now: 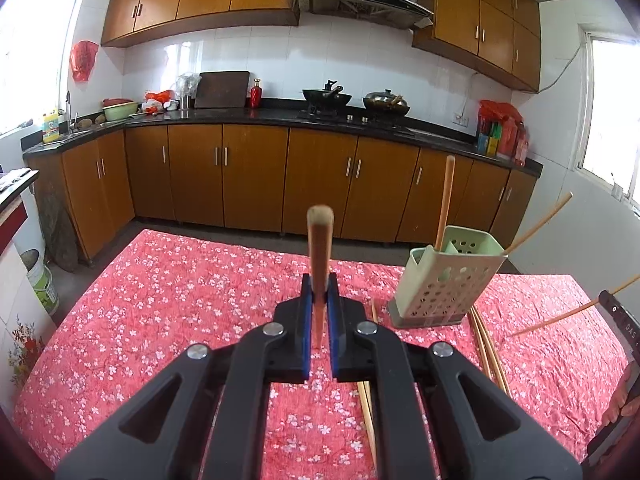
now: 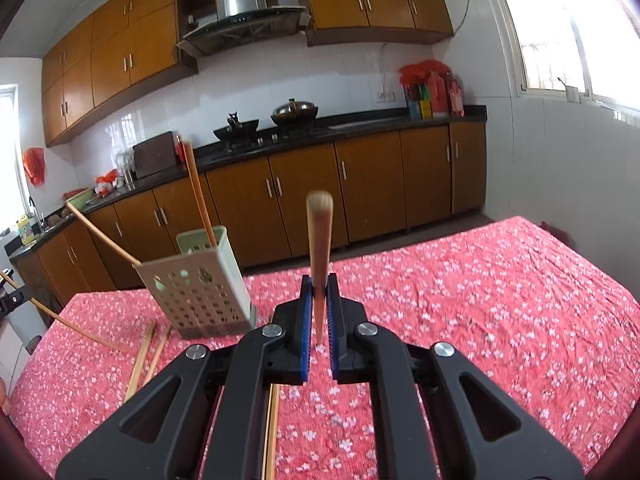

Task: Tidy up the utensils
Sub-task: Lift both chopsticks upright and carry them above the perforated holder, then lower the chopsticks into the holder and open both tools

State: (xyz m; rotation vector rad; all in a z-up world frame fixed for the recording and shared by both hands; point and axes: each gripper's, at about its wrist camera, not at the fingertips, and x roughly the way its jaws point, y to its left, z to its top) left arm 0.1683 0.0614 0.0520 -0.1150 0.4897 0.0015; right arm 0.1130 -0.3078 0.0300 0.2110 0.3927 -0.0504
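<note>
My left gripper [image 1: 319,294] is shut on a wooden chopstick [image 1: 320,240] that sticks up from between the blue pads, above the table. My right gripper [image 2: 319,292] is shut the same way on another chopstick [image 2: 319,236]. A pale green perforated utensil holder [image 1: 444,284] [image 2: 200,288] stands on the red floral tablecloth [image 1: 180,300], to the right of the left gripper and to the left of the right one. Two chopsticks [image 1: 445,204] [image 2: 198,192] stand in it. Loose chopsticks [image 1: 486,344] [image 2: 144,356] lie beside its base.
More chopsticks [image 1: 368,412] [image 2: 272,420] lie on the cloth under the grippers. The right gripper's edge [image 1: 616,308] and a person's hand show at the far right of the left wrist view. Kitchen cabinets and a counter [image 1: 280,114] with woks run behind the table.
</note>
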